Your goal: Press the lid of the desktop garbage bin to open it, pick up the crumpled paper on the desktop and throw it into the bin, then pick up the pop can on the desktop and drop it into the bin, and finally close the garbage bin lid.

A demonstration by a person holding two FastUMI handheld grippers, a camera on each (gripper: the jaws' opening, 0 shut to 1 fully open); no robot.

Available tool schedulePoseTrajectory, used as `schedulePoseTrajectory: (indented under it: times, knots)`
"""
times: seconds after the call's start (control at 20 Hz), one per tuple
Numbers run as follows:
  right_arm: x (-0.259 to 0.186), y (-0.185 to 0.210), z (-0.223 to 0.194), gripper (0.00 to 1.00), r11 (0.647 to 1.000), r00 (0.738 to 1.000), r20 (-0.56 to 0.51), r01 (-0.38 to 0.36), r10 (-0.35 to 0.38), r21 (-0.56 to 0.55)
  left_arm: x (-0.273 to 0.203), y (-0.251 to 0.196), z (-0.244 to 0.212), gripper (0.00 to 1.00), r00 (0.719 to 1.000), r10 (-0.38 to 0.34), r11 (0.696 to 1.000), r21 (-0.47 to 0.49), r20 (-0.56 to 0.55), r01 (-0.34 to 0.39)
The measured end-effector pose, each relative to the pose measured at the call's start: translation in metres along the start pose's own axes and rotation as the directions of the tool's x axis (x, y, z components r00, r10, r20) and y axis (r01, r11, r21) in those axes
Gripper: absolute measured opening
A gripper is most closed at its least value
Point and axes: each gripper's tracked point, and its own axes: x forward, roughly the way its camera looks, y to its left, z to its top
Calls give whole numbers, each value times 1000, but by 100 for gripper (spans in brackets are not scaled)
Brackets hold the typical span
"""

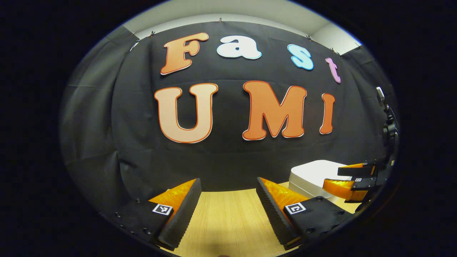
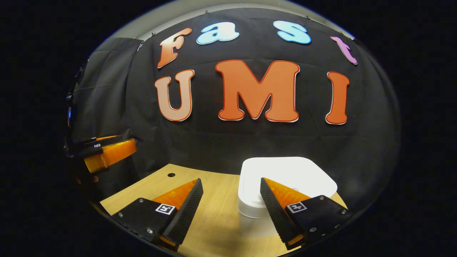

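Task judged at its start; the white, rounded-square plastic desktop garbage bin [image 2: 285, 178] is seen with its lid [image 2: 289, 173] flat and closed, lower centre-right of the right gripper view; the same bin is seen at the lower right of the left gripper view [image 1: 310, 175], standing on the pale wood-grain table [image 1: 228, 217]; lid press not yet done, so all steps are judged left: opening, paper in, can in, lid closed; no crumpled paper or pop can can be made out in these frames, so their places cannot be told.

Right gripper [image 2: 231, 187] is held wide apart at the bottom of its own view, nothing between the fingers; its right finger overlaps the near edge of the bin lid in the picture, contact cannot be told; it is also seen at the right edge of the left gripper view [image 1: 348, 180], over the bin.

Left gripper [image 1: 228, 187] is spread wide at the bottom of its own view, nothing held, bare table beyond it; seen also at the mid-left edge of the right gripper view [image 2: 107, 150], well apart from the bin, its opening not readable there.

Next move judged: lid pressed down by the right gripper.
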Motion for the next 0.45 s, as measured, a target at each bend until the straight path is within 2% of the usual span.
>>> schedulePoseTrajectory:
  times: [0.45]
  knots:
    - [7,35,-1,97,999,999,3,-49,49,-10,-1,16,3,98,1000,12,1000,15,17,-12]
